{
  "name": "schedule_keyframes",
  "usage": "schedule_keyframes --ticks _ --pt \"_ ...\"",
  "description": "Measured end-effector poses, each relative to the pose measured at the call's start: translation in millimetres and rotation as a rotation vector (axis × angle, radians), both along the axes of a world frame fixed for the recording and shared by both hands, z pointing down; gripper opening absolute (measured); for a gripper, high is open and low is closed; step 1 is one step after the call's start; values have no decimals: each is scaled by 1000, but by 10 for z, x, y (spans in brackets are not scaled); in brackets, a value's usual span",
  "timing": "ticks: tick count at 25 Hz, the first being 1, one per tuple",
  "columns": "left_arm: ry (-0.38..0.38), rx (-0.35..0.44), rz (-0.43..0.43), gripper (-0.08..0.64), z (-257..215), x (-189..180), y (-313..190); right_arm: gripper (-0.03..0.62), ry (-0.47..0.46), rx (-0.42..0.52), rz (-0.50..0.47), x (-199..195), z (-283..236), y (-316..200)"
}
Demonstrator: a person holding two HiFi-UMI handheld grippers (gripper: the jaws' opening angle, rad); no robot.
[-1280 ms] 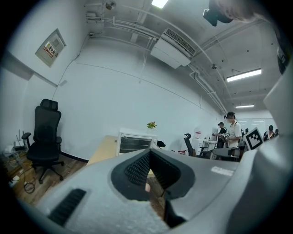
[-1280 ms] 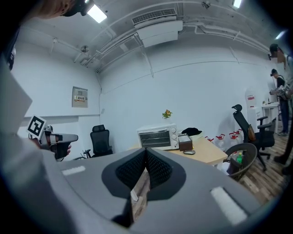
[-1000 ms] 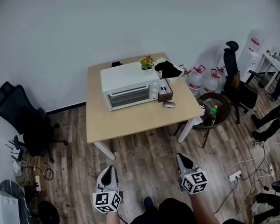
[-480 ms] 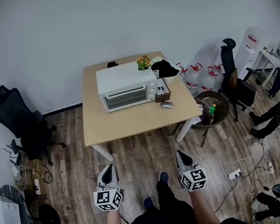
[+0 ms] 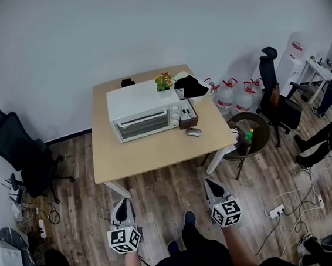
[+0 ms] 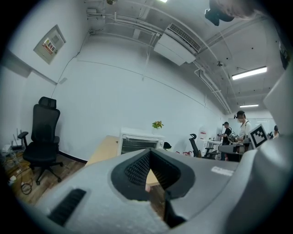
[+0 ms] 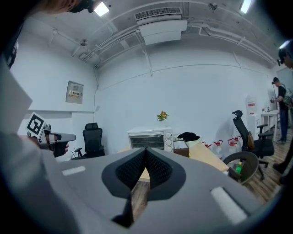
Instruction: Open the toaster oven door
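My left tongs [image 5: 122, 204] are at the lower left of the head view. My right tongs [image 5: 210, 184] are at the lower middle. Both hang over the wood floor [image 5: 161, 198]. Both are squeezed closed, tips touching, with nothing in them. The white toaster oven [image 5: 142, 109] stands on the tan table [image 5: 156, 154] in the upper middle, well apart from my tongs. Its door [image 5: 143, 125] is closed and faces me. A little plant [image 5: 162, 81] stands by the oven's back right corner.
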State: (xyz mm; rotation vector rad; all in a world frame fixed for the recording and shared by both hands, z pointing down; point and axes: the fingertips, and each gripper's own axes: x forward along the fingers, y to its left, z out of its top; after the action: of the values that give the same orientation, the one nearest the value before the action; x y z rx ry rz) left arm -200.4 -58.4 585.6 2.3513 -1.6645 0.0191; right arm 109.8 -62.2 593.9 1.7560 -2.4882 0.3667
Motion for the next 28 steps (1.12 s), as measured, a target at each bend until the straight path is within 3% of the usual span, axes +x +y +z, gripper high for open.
schedule_keyframes --ticks 7,14,28 --pt "-4 -1 8 -5 -27 193 -373 6 -37 -10 -15 113 -18 -378" --pt "-1 -1 -26 -5 -23 316 -809 6 -3 -7 -52 203 10 -899" --pt "-39 19 -107 -5 -74 567 -1527 6 -49 -25 -124 428 82 -1853"
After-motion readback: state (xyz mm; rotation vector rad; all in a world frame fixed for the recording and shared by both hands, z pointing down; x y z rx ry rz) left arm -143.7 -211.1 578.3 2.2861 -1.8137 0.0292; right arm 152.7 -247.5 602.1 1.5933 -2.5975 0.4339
